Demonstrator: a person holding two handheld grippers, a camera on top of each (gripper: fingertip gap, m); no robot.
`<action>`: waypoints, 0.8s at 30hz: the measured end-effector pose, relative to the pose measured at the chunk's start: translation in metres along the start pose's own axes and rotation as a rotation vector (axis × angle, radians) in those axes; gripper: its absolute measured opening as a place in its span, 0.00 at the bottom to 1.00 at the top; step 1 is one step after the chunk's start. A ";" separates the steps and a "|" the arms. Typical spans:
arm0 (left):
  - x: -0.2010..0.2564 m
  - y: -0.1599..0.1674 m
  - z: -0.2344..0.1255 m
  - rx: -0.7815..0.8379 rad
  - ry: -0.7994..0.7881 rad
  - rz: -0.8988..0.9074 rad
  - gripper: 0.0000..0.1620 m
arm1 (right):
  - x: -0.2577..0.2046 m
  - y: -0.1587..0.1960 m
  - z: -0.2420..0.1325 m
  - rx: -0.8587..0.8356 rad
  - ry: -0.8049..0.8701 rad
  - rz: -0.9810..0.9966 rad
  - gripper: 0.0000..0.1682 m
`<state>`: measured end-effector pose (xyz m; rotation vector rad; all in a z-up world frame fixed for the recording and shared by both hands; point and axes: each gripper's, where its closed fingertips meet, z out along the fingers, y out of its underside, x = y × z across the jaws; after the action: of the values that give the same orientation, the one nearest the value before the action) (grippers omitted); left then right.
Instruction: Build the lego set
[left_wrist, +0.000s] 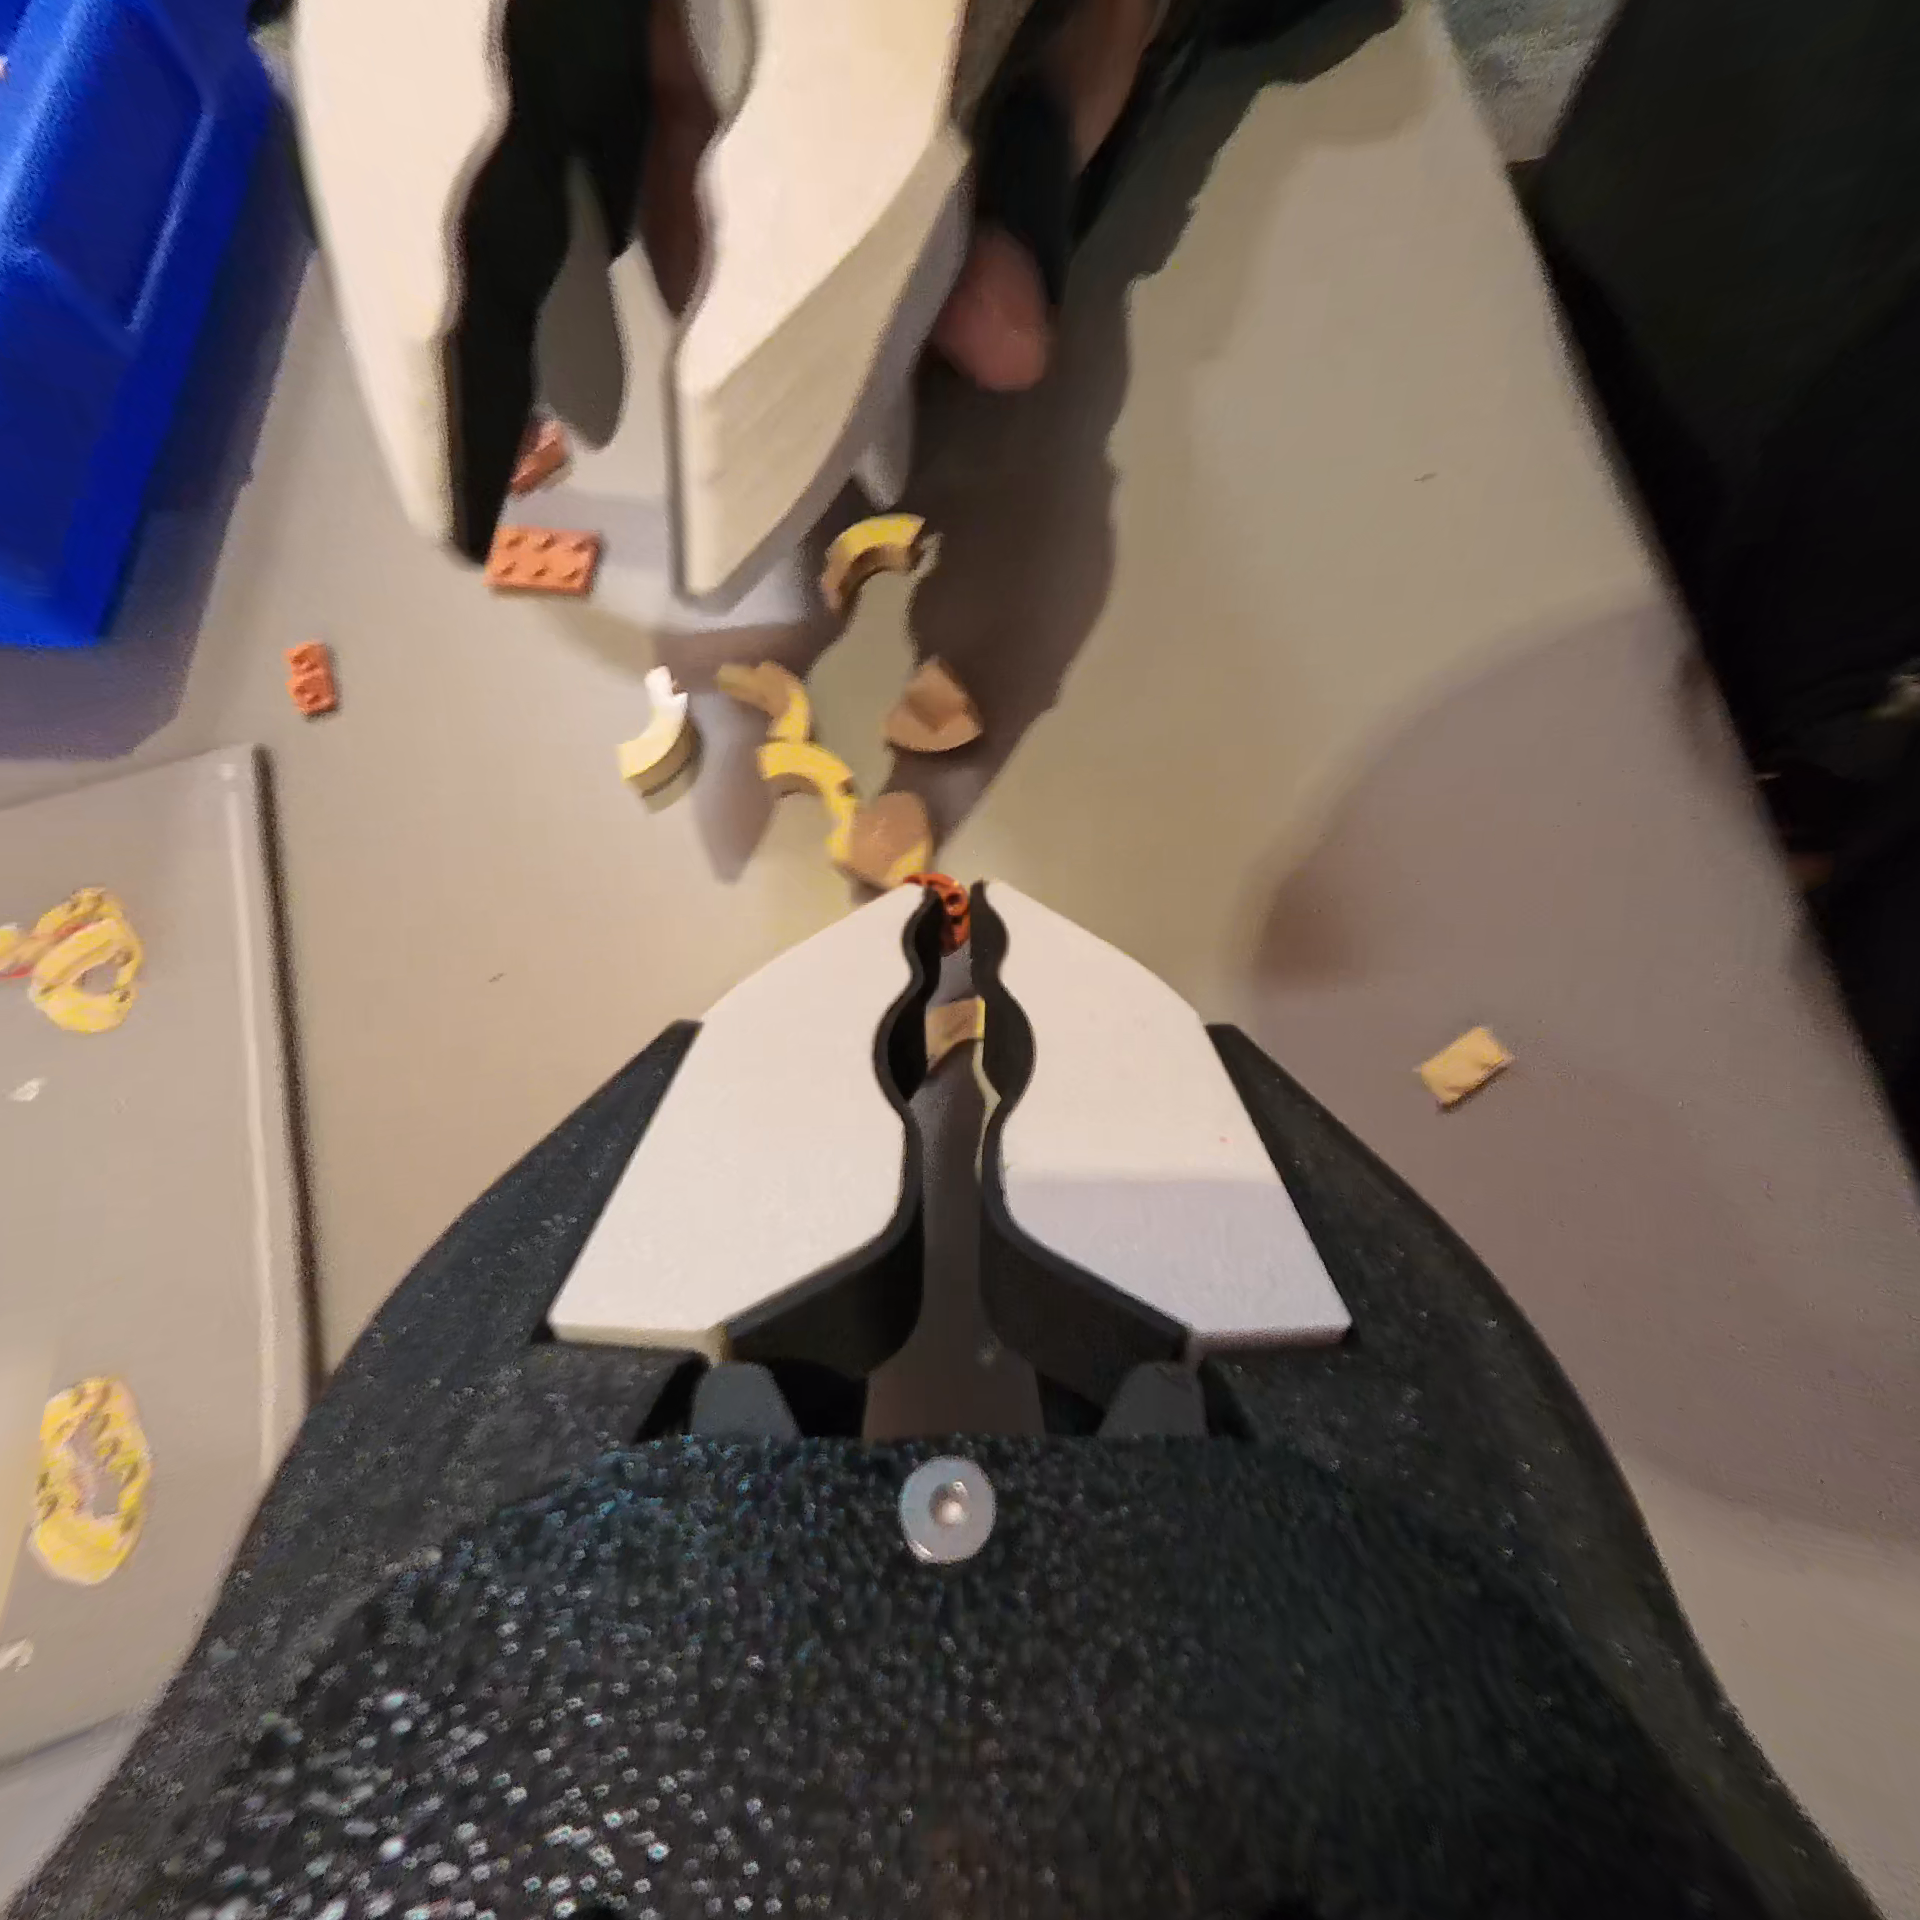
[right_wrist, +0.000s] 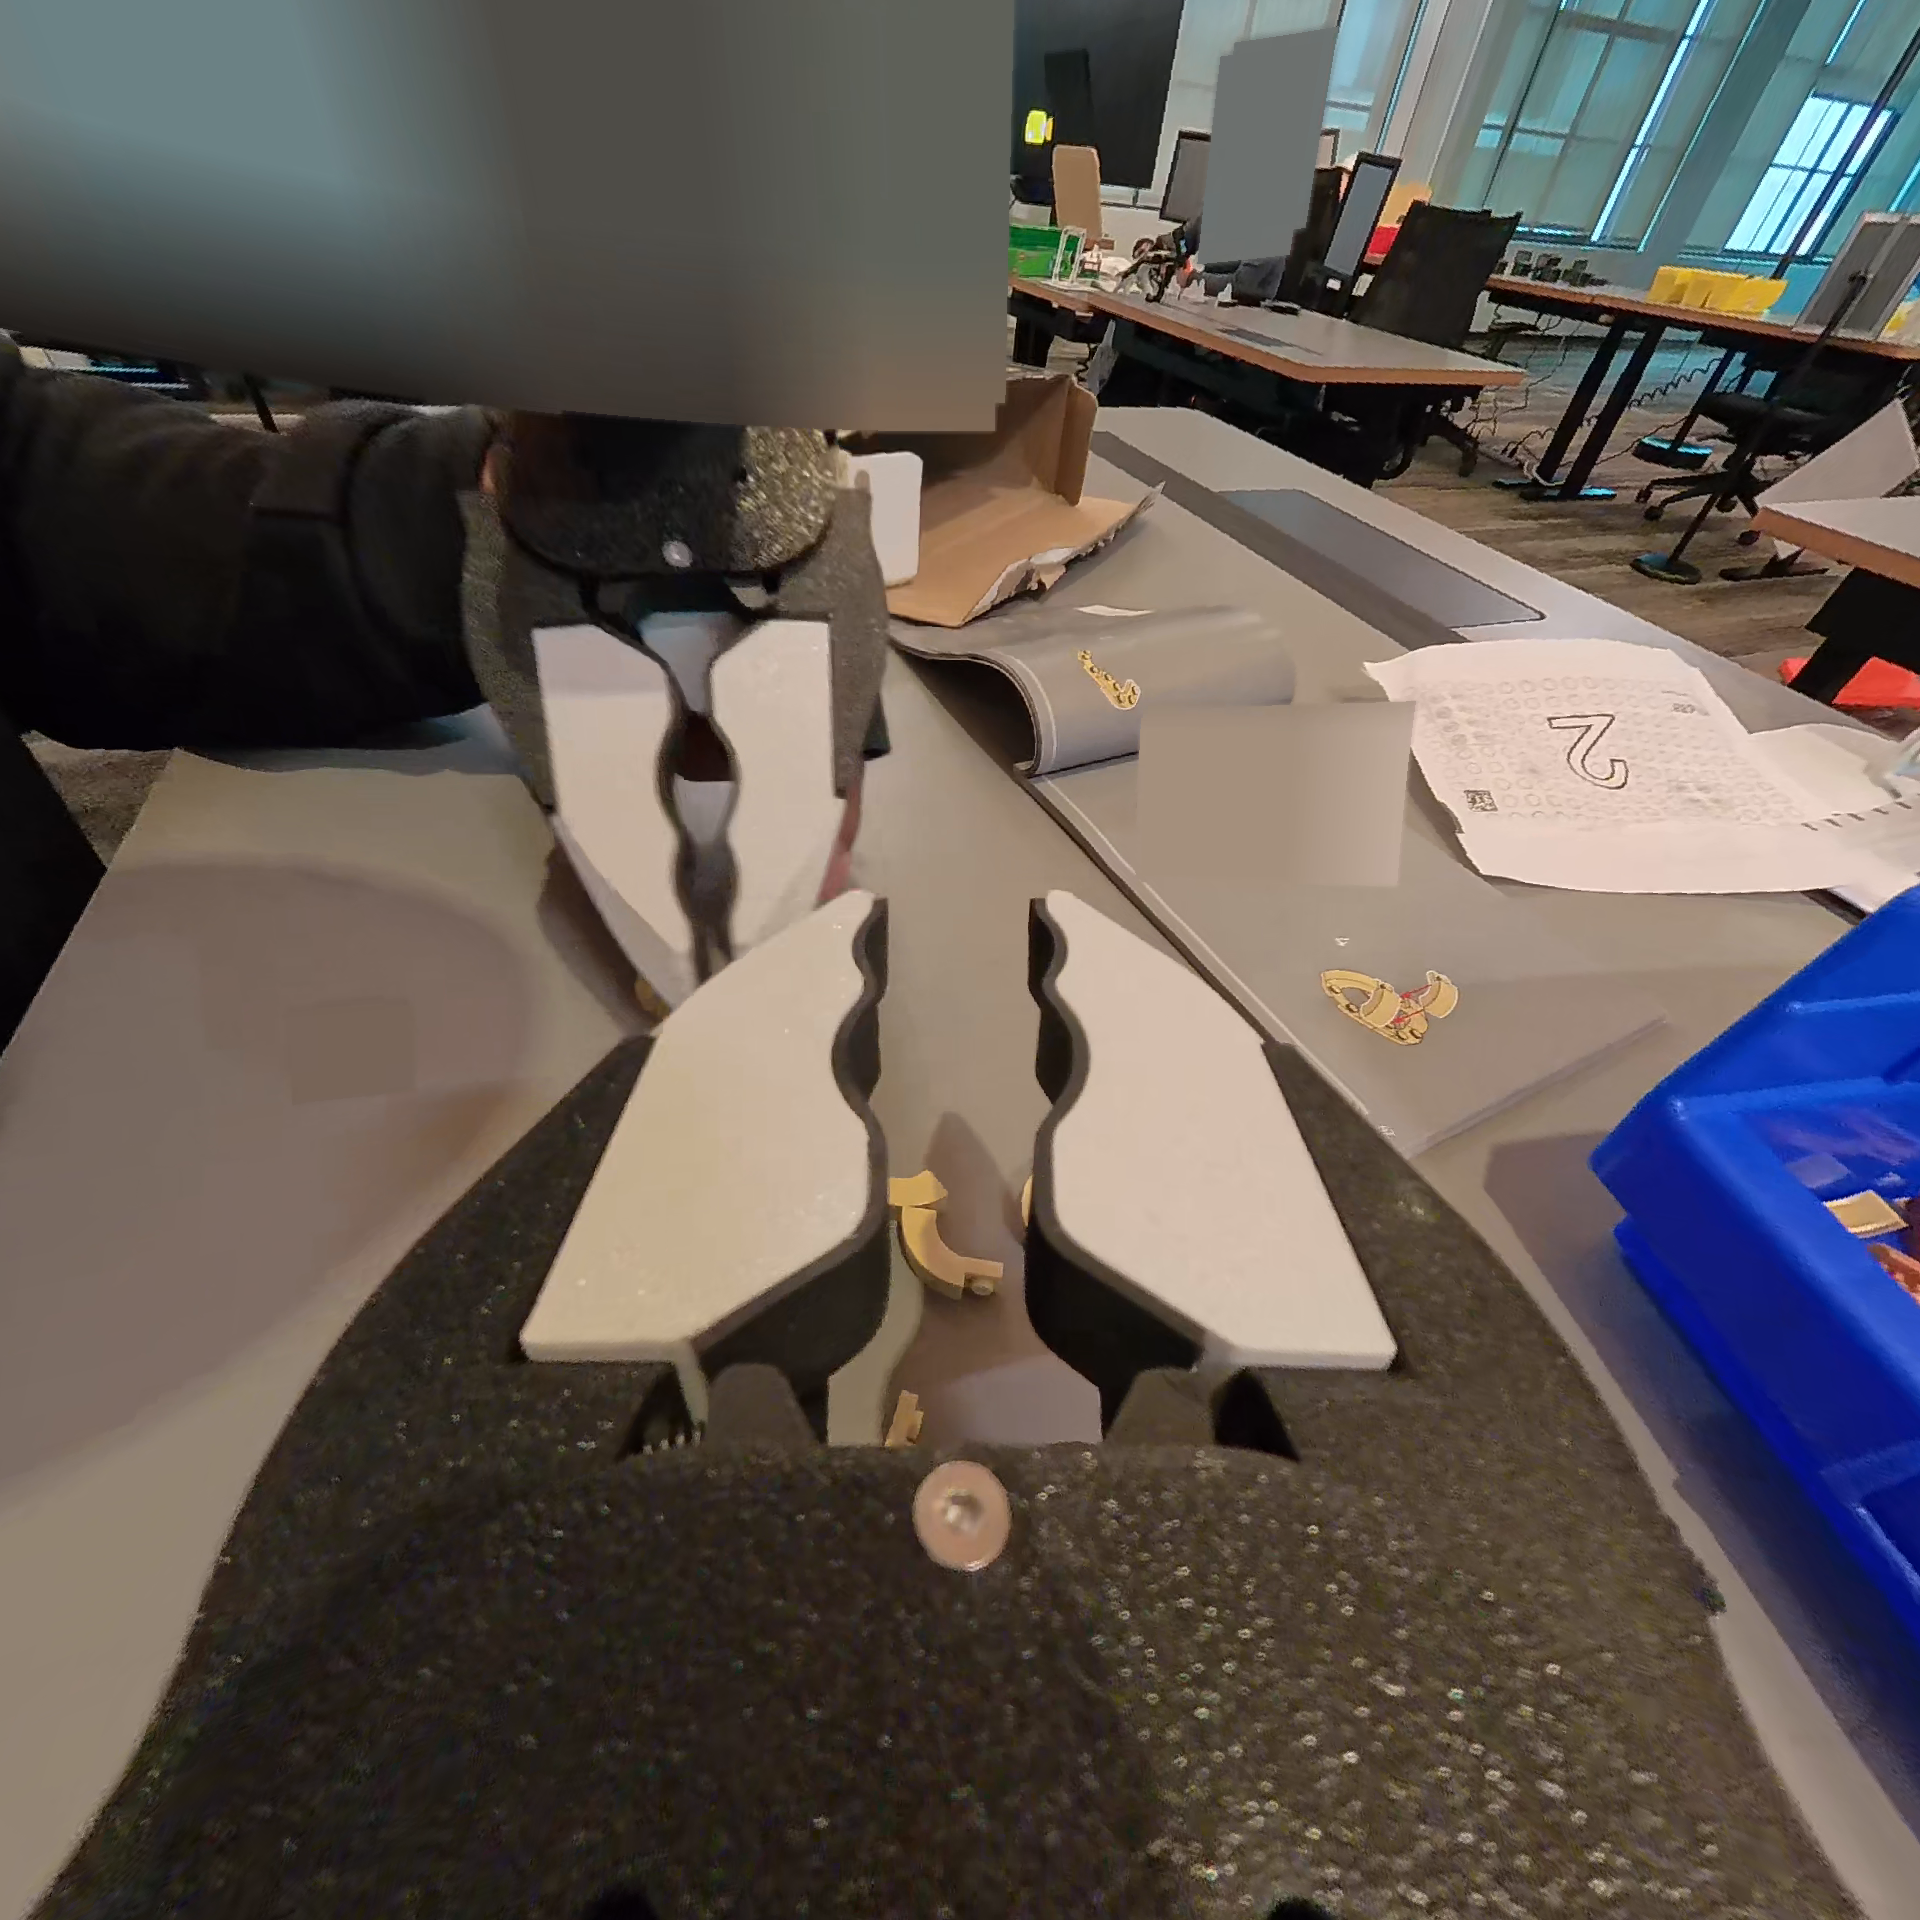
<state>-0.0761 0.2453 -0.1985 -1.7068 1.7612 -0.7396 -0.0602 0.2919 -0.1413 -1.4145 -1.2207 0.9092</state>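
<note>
Lego pieces (left_wrist: 800, 769), yellow arcs and tan wedges, lie scattered on the grey table (left_wrist: 1299, 727) at the centre of my left wrist view, with orange plates (left_wrist: 543, 561) toward the upper left beside the blue bin (left_wrist: 114, 312). My left gripper (left_wrist: 948, 914) is clamped on a small orange piece (left_wrist: 943, 906) at its very tips. My right gripper (right_wrist: 956, 914) hangs over the pile with its jaws apart, curved pieces showing low between them.

My left cam looks steeply down, close over the table (left_wrist: 1299, 520); my right looks level across it; both share the bricks (left_wrist: 800, 769).
</note>
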 end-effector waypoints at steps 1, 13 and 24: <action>0.009 -0.003 0.000 0.012 0.032 0.013 0.03 | -0.001 0.001 0.000 -0.007 -0.002 -0.007 0.15; 0.079 0.010 -0.003 -0.027 0.138 0.039 0.03 | -0.052 0.023 0.001 -0.201 -0.080 0.011 0.16; 0.106 0.033 -0.022 -0.113 -0.044 0.026 0.03 | -0.140 0.053 0.006 -0.465 -0.138 -0.118 0.14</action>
<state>-0.1168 0.1402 -0.2101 -1.7561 1.8222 -0.5973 -0.0831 0.1584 -0.2046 -1.6357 -1.6793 0.6742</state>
